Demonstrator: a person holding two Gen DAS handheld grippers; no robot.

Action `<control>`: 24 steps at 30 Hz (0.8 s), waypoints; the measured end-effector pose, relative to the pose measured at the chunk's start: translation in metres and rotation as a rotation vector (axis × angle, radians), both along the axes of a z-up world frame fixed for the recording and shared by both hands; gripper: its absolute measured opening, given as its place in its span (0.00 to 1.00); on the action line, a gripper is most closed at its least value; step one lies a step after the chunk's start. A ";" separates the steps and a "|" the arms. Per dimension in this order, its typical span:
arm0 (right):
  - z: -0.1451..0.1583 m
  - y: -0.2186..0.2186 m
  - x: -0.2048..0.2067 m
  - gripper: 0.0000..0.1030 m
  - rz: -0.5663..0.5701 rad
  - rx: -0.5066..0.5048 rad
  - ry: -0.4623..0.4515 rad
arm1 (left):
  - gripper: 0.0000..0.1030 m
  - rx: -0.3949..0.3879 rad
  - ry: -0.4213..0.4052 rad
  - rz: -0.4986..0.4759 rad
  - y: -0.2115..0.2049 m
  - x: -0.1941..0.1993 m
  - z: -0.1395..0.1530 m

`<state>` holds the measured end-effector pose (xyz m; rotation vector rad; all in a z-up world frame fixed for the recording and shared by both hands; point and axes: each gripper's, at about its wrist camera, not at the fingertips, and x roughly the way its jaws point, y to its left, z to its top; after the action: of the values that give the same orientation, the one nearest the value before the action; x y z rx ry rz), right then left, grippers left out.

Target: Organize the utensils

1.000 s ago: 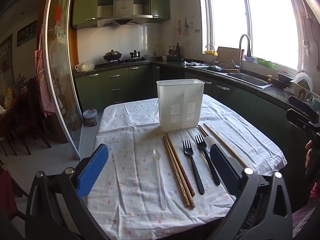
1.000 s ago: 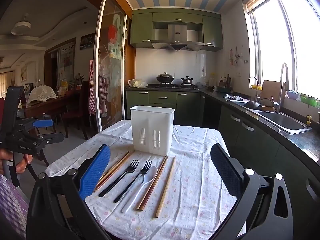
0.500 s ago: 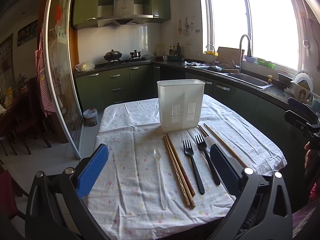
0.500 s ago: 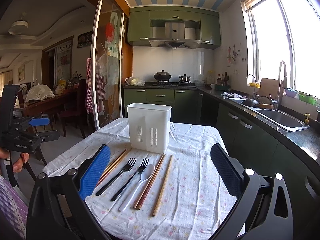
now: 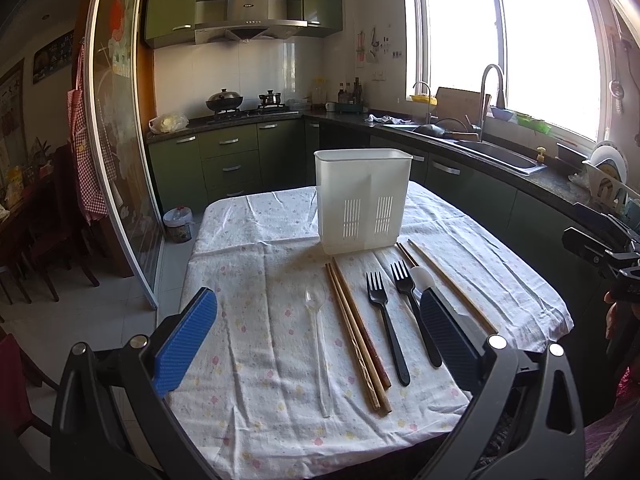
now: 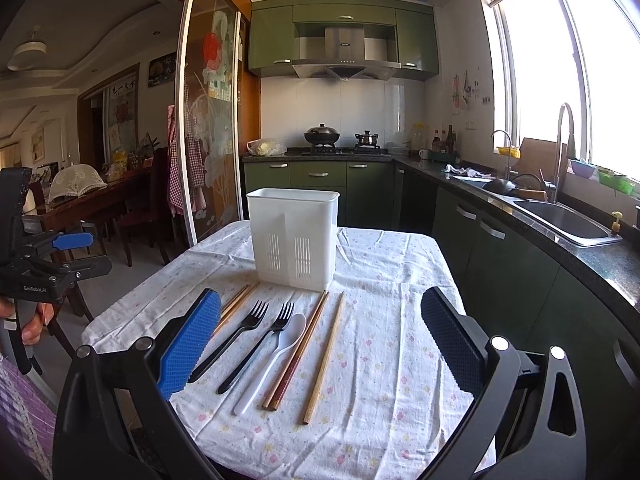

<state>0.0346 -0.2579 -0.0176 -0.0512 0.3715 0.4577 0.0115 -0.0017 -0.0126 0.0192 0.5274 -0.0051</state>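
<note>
Kitchen table, floral cloth (image 5: pixel 256 360). Nearest: left gripper (image 5: pixel 320 336) and right gripper (image 6: pixel 320 336), fingers spread wide, empty. Beyond: clear spoon (image 5: pixel 318 336), chopsticks (image 5: pixel 356 332), two black forks (image 5: pixel 386 320), white spoon (image 6: pixel 276 356) all loose. Farthest: white caddy (image 5: pixel 362 196), apparently unfilled; judged nothing sorted yet.

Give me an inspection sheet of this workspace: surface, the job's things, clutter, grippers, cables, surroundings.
Surface: table under a wrinkled floral tablecloth.
Job's things: white utensil holder upright at the far end, nothing sticking out of its top. In front lie a clear plastic spoon, chopsticks, two black forks, a white spoon and more chopsticks, all flat and roughly parallel.
Clutter: nothing seen on the table.
Grippers: left gripper open, empty; right gripper open, empty; both short of the utensils.
Cables: nothing seen.
Surroundings: green kitchen cabinets, sink, bright window.
</note>
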 end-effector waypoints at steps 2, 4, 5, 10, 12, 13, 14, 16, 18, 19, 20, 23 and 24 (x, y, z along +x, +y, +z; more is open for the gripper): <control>-0.003 0.002 0.007 0.96 -0.013 -0.026 0.008 | 0.94 -0.005 0.020 0.000 0.002 0.005 -0.002; -0.007 0.003 0.017 0.96 -0.012 -0.054 0.032 | 0.94 -0.015 0.047 -0.003 0.004 0.014 -0.005; -0.009 0.004 0.024 0.96 -0.004 -0.070 0.058 | 0.94 -0.023 0.063 -0.008 0.004 0.018 -0.007; -0.019 0.007 0.066 0.96 0.065 -0.073 0.229 | 0.94 -0.017 0.161 -0.023 0.001 0.049 -0.017; -0.020 0.011 0.079 0.96 0.090 -0.111 0.279 | 0.94 0.001 0.202 -0.022 -0.002 0.063 -0.022; -0.020 0.014 0.085 0.96 0.094 -0.138 0.303 | 0.94 0.003 0.226 -0.018 -0.002 0.071 -0.024; -0.021 0.018 0.093 0.96 0.095 -0.158 0.325 | 0.94 -0.001 0.251 -0.012 -0.001 0.079 -0.026; -0.024 0.025 0.106 0.96 0.108 -0.188 0.363 | 0.94 -0.026 0.312 0.004 0.004 0.096 -0.031; -0.028 0.032 0.122 0.96 0.095 -0.225 0.443 | 0.94 -0.066 0.381 0.006 0.009 0.113 -0.037; -0.031 0.034 0.130 0.96 0.094 -0.226 0.495 | 0.94 -0.090 0.416 0.004 0.011 0.121 -0.041; -0.034 0.035 0.137 0.96 0.104 -0.211 0.547 | 0.94 -0.111 0.449 0.001 0.013 0.128 -0.045; -0.042 0.036 0.153 0.96 0.127 -0.144 0.661 | 0.94 -0.146 0.517 -0.007 0.012 0.145 -0.055; -0.043 0.037 0.155 0.96 0.138 -0.128 0.671 | 0.94 -0.130 0.521 -0.003 0.011 0.149 -0.057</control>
<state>0.1893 -0.2205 -0.0603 -0.0469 1.0615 0.5816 0.1607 0.0090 -0.0698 -0.1117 1.0467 -0.0486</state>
